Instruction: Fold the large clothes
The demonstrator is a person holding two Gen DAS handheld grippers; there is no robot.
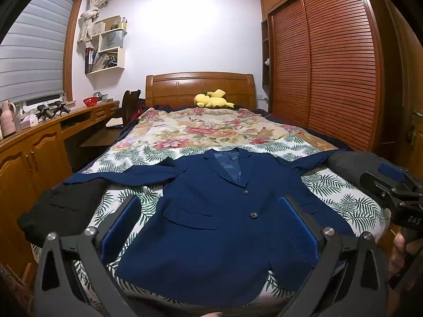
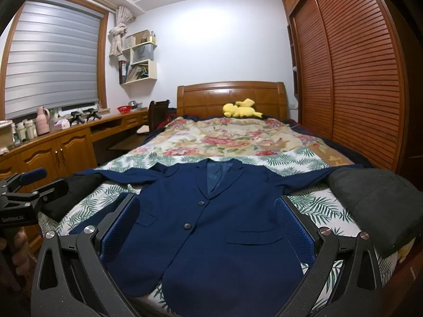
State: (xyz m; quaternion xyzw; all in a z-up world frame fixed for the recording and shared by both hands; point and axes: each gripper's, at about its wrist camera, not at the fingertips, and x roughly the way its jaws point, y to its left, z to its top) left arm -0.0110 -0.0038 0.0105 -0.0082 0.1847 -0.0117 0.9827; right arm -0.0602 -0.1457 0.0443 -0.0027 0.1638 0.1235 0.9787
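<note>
Jacket (image 1: 211, 224) flat below both spread grippers (image 1: 208, 206)

A suit jacket (image 1: 211, 227) lies flat on the bed's (image 1: 351, 206) near end, a folded garment (image 1: 66, 211) left, another (image 2: 375, 206) right; a plush toy (image 1: 212, 99) sits by the headboard (image 1: 201, 85) behind.

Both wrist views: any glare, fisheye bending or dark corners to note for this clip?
Left wrist view: ceiling light blows out the back wall, wardrobe bows, corners black. Right wrist view: milder wall glare, window blind curves, blazer sharp.
</note>
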